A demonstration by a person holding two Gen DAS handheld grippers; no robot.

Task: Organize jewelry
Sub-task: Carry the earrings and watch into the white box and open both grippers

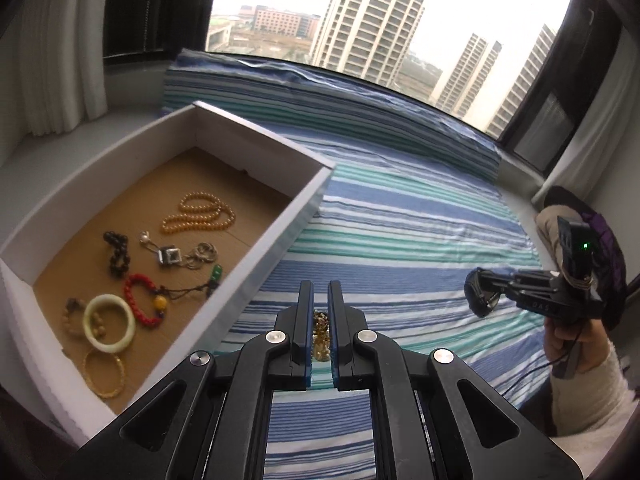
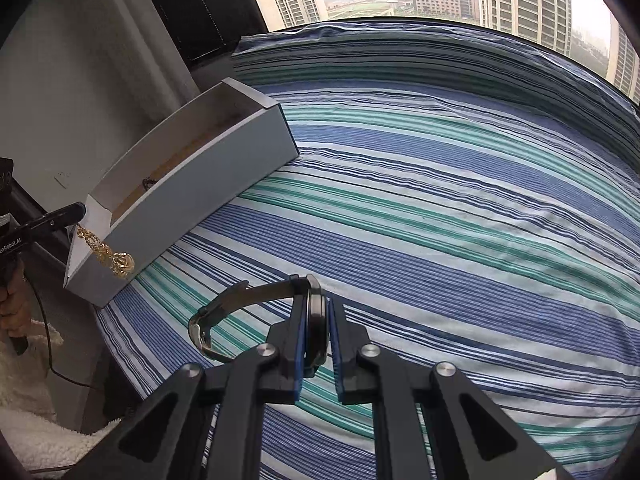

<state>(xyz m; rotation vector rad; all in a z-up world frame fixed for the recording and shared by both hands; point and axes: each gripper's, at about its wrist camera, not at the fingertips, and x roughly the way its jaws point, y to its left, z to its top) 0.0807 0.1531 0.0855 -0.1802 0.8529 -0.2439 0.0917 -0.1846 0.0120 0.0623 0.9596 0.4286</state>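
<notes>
— Where do we stand with the jewelry?

— Nearest to us, both tools are loaded. Our left gripper [image 1: 320,292] has its jaws pinched almost together on a gold chain [image 1: 321,336], which hangs in the narrow gap between the blue pads; from the right wrist view the same chain dangles free just in front of the box's near corner. Our right gripper [image 2: 318,312] has its jaws nearly closed on a wristwatch [image 2: 316,320], gripping the round case edge-on, with the band [image 2: 240,300] looping out to the left, clear of the bedspread.

— And what's already sorted?

— Beyond the left gripper, the white cardboard box [image 1: 280,216] sits at the left edge of the striped bedspread [image 1: 400,220]. On its brown floor we see a pale jade bangle [image 1: 109,322], a gold bangle [image 1: 105,376], a red bead bracelet [image 1: 140,300], a dark bead bracelet [image 1: 117,254], a yellow bead necklace [image 1: 200,214], a square pendant [image 1: 170,256] and some silver rings [image 1: 202,254].

— Anything left out on the bed?

— We see none: the stripes run bare to the far edge under the window [image 1: 380,20]. So we judge the job nearly finished, with only the chain and the watch still to go in. Neither is over the box opening yet; the chain is the closer of the two.
</notes>
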